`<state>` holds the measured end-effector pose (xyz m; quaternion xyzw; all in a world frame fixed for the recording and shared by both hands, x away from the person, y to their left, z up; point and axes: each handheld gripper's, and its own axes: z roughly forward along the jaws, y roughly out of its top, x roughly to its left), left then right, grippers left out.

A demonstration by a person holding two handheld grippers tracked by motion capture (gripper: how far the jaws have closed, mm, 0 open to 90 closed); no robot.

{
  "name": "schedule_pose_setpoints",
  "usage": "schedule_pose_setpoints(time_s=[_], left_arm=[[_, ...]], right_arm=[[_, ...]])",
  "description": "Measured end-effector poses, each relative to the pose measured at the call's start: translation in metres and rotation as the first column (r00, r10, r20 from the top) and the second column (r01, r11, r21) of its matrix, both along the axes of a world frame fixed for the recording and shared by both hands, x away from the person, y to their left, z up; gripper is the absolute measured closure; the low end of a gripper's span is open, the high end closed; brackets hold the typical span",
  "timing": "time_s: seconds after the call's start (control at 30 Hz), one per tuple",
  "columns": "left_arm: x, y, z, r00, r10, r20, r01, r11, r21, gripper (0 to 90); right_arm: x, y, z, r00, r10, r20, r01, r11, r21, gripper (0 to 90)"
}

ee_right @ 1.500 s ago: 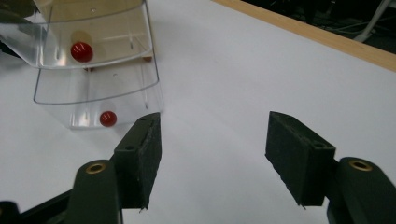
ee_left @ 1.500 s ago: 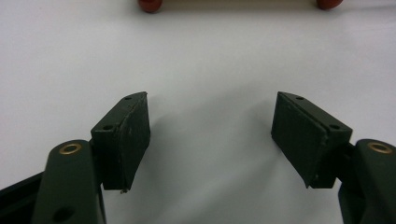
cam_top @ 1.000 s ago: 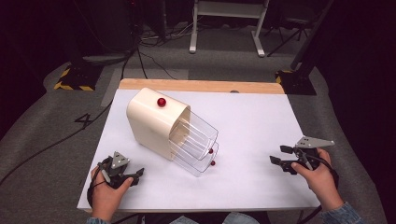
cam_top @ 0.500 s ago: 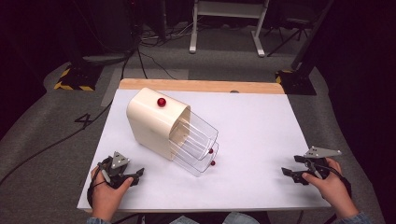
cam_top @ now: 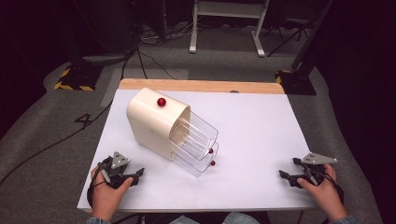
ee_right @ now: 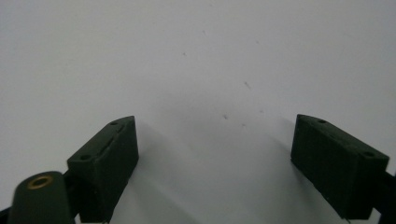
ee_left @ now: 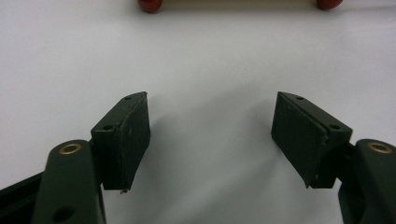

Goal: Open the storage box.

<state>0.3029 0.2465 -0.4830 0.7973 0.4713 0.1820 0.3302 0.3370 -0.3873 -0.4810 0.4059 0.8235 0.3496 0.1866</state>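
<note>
A cream-coloured plastic drawer unit with rounded corners (cam_top: 152, 121) lies tipped over on the white-topped table (cam_top: 252, 135), towards its far left part, with a small red round foot (cam_top: 161, 102) showing on the face turned upward. Two clear plastic drawers (cam_top: 196, 142) stick partway out of its open end, pointing toward the near right, and each carries a small red knob (cam_top: 211, 151) at its front. The left tongs (cam_top: 133, 176) rest at the near left corner of the table in the person's left hand (cam_top: 106, 196), just in front of the cream unit but apart from it; in the left gripper view the two black jaws stand wide apart over bare white surface with nothing between them, and two red feet (ee_left: 150, 4) of the unit peek in at the top edge. The right tongs (cam_top: 286, 176) sit low at the near right edge in the right hand (cam_top: 323, 192), well apart from the drawers. Their jaws have just been opening and are spread wide, released, with nothing between them in the right gripper view.
</note>
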Motion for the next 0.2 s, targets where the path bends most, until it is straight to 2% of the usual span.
schedule_pose_setpoints(time_s=[0.2], left_arm=[[-0.0006, -0.0008, -0.0003, 1.0000, 0.001, 0.005, -0.001, 1.0000, 0.002, 28.4]], right_arm=[[-0.0003, 0.0001, -0.0004, 1.0000, -0.002, 0.005, 0.002, 1.000, -0.002, 14.6]])
